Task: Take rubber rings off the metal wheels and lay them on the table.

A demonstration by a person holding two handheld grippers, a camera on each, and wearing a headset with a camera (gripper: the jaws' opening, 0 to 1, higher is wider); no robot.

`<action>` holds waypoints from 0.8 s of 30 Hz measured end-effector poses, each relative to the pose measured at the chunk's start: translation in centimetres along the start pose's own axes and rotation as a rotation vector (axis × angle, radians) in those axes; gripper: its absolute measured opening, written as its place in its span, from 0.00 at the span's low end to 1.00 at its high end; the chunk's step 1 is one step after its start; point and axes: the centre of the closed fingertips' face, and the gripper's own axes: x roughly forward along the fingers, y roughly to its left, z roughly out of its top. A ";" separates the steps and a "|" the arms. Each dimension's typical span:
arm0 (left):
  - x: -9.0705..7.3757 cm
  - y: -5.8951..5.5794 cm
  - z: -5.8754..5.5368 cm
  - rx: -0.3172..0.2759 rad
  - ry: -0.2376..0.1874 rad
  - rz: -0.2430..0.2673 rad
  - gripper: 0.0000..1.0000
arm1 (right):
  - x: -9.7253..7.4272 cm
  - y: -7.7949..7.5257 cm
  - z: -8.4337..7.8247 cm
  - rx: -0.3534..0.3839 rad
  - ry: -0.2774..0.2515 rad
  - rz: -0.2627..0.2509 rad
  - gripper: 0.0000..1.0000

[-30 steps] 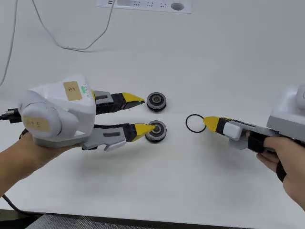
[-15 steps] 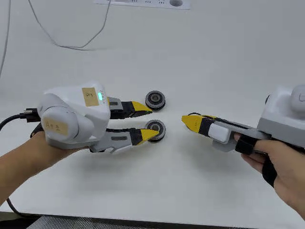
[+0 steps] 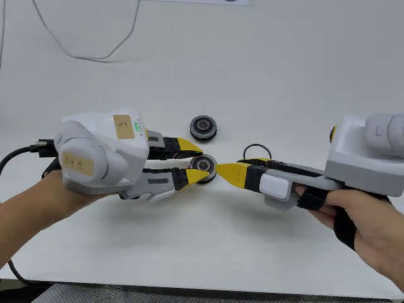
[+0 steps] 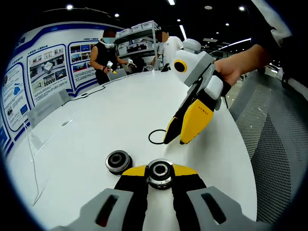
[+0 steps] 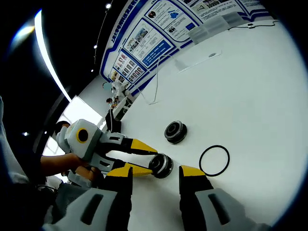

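Right tongs (image 3: 232, 172) moved in, left tongs (image 3: 199, 161) gripping round metal wheel (image 4: 160, 173)

Tight gap in the middle: R gripper (image 3: 226, 170) tips sit just short of the wheel (image 3: 205, 165) clamped in L gripper (image 3: 198, 161). 2nd wheel (image 3: 203, 127) just behind, loose ring (image 3: 257, 146) by R gripper's far side. Near edge & far half of table (image 3: 284, 76) open; cable (image 3: 82, 57) far back-left, well apart.

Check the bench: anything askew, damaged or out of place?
Nothing stands out. One rubber ring lies flat on the table, a free metal wheel sits apart from it, and the left hand-held gripper clamps the second metal wheel while the open right hand-held gripper points at it.
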 end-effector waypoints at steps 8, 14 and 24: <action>0.0 -0.1 0.0 -0.003 0.005 -0.001 0.18 | 0.4 0.4 -0.4 -0.009 0.019 0.022 0.41; 0.0 -0.2 0.0 0.004 0.007 -0.011 0.16 | 0.9 0.6 -0.8 -0.011 0.039 0.032 0.44; 0.1 0.0 -0.4 -0.010 0.011 -0.024 0.15 | 1.6 1.0 -0.8 -0.007 0.045 0.049 0.46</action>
